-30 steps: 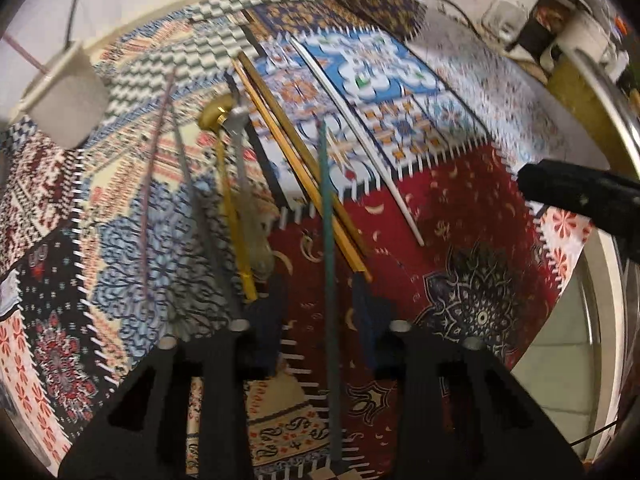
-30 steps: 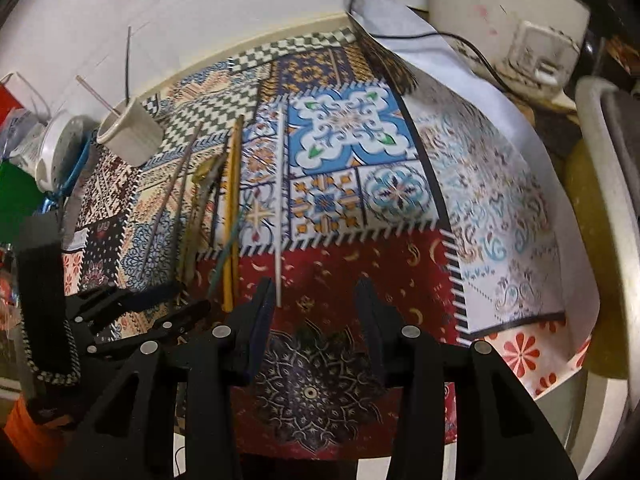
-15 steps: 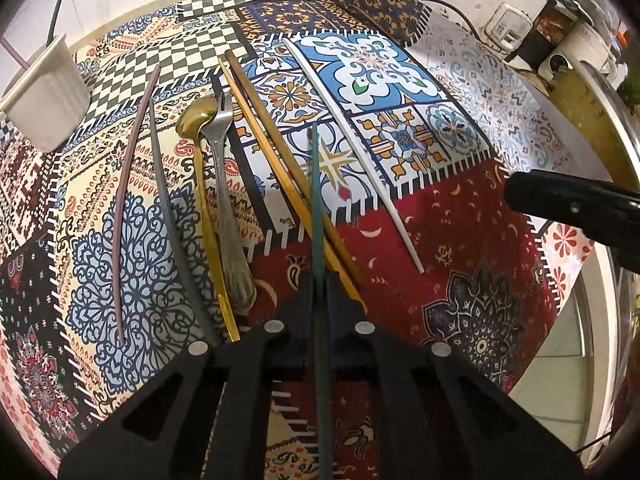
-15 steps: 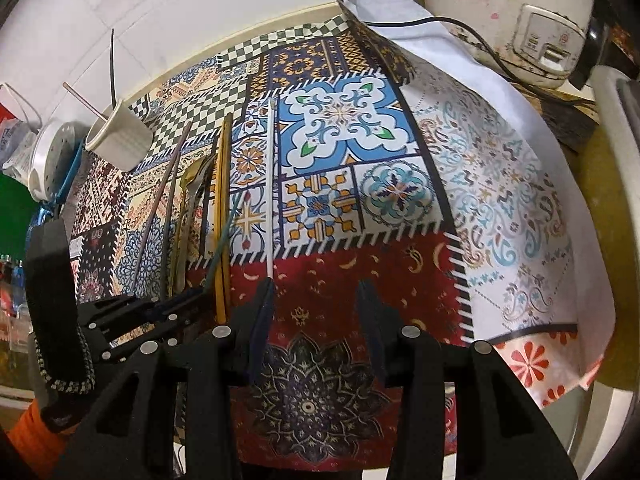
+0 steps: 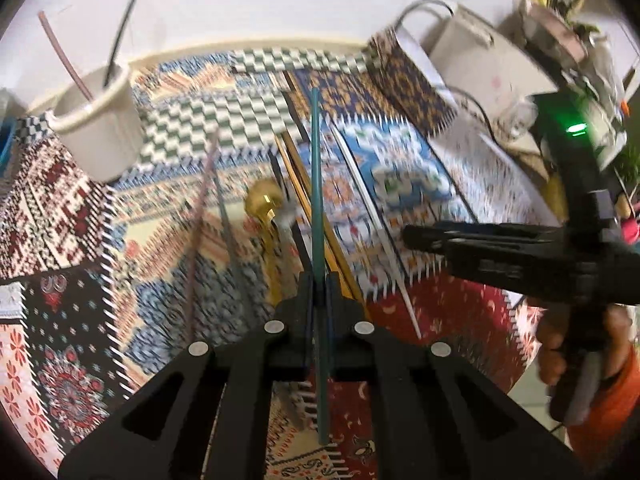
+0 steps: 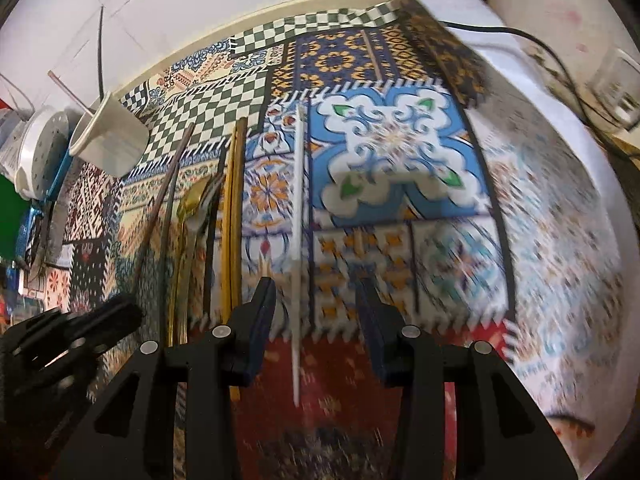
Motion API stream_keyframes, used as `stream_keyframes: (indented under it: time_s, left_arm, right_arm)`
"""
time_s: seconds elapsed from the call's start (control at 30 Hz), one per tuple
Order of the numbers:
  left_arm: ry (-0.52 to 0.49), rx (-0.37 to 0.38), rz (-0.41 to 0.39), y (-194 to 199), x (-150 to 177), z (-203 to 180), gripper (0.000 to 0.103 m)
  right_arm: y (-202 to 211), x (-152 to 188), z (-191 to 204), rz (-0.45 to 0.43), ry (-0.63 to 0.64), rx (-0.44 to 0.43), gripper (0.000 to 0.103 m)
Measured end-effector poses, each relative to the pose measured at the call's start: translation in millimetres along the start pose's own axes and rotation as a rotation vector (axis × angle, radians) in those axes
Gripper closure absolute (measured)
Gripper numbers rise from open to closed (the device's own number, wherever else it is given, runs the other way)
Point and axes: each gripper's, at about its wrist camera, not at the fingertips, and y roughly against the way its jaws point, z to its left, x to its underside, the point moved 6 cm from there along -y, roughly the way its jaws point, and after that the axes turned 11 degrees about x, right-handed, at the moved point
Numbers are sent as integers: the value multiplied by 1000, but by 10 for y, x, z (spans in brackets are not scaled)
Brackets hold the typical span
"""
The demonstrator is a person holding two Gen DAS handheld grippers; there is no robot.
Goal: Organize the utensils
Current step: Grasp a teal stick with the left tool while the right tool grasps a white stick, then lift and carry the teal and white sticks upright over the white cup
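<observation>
My left gripper (image 5: 319, 280) is shut on a green chopstick (image 5: 316, 184) and holds it lifted above the patterned cloth (image 5: 80, 320), pointing toward the back wall. A white cup (image 5: 100, 128) with two sticks in it stands at the back left, also in the right wrist view (image 6: 110, 140). On the cloth lie a gold spoon (image 5: 262, 204), yellow chopsticks (image 6: 232, 216), dark sticks and a white chopstick (image 6: 298, 220). My right gripper (image 6: 316, 292) is open, its fingers either side of the white chopstick's near part, above the cloth.
A white appliance (image 5: 488, 64) with a cable stands at the back right. The cloth's folded-up edge (image 6: 432, 40) rises beside it. White and green containers (image 6: 36, 152) crowd the far left. The right gripper's body (image 5: 520, 256) reaches in from the right.
My left gripper has lifted the green chopstick off the cloth and tilted up toward the wall. My right gripper has moved forward and left over the white chopstick.
</observation>
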Motion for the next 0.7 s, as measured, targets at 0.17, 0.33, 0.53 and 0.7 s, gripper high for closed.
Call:
stream_keyframes:
  time_s: [0.17,0.33,0.53,0.7]
  left_arm:
    - [17,-5,-36,78,-112,52,99]
    - [9,-5,-54,107,-188,58,99]
    - [17,7,-76,133,-262,76,99]
    - [14,10,-85,151,-278,51,99]
  right_arm:
    - [-188,-198,116,19,31,1,65]
    - [-318,-337,183,17,69,43,65]
    - [-330,-348,276,-16,119,87,78]
    - [-337,-343,244,-32,97,107,96]
